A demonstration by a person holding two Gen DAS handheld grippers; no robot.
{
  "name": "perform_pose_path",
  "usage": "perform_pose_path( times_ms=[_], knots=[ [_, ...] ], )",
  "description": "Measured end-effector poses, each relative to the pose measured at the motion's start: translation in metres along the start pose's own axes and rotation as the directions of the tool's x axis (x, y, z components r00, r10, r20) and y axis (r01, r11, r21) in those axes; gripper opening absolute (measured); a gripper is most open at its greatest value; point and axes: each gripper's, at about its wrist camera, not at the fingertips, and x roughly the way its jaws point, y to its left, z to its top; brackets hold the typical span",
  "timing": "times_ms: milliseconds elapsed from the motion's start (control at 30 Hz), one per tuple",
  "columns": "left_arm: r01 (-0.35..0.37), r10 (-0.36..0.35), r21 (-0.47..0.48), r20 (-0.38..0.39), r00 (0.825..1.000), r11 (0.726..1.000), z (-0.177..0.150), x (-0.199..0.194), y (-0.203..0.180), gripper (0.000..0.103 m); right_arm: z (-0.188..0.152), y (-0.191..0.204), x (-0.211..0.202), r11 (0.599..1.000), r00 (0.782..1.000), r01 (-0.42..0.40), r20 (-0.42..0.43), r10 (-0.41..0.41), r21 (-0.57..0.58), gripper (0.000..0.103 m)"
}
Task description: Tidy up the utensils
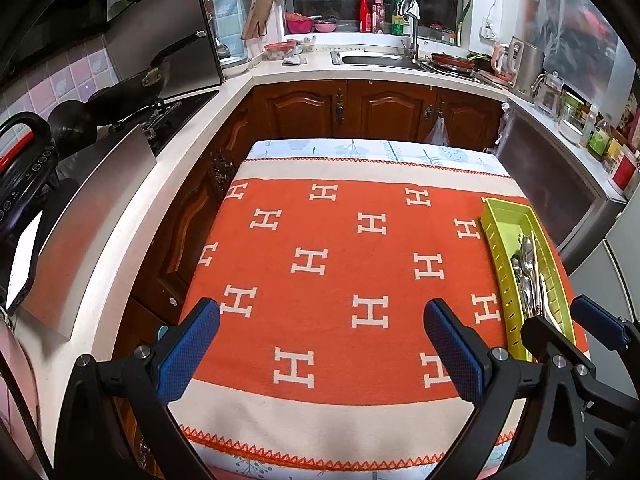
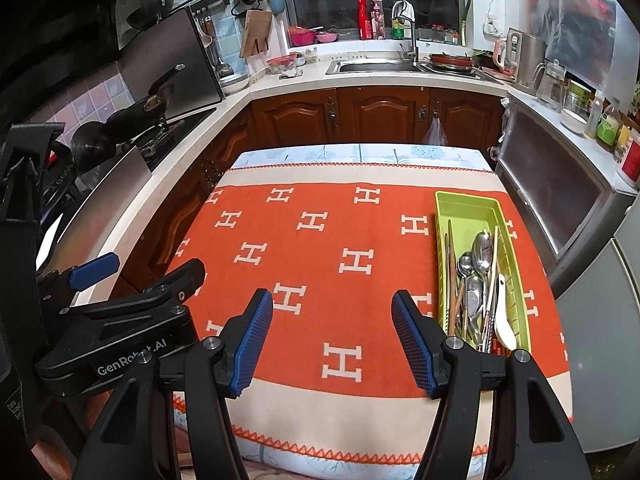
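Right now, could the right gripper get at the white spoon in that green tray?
Probably yes. The right gripper is open and empty, the white spoon lies on top in the green tray just beside it, and nothing stands between.

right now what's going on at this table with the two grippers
A person holds two grippers over a table covered by an orange patterned cloth. Both the left gripper and the right gripper are open and empty, hovering above the cloth. All the utensils in view, metal spoons, chopsticks and a white ceramic spoon, lie in the green tray at the table's right side. No utensil lies loose on the cloth.
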Motion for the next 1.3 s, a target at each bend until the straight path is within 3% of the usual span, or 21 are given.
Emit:
perform_pose_path(
  times_ms=[1300],
  knots=[
    [0.025, -0.026, -0.028, -0.024, 0.999, 0.999, -0.005, 0.012, 0.004, 0.100, -0.001, 0.007, 0.012, 1.000, 1.000, -0.007, -0.001, 0.007, -0.005, 0.064]
  ],
)
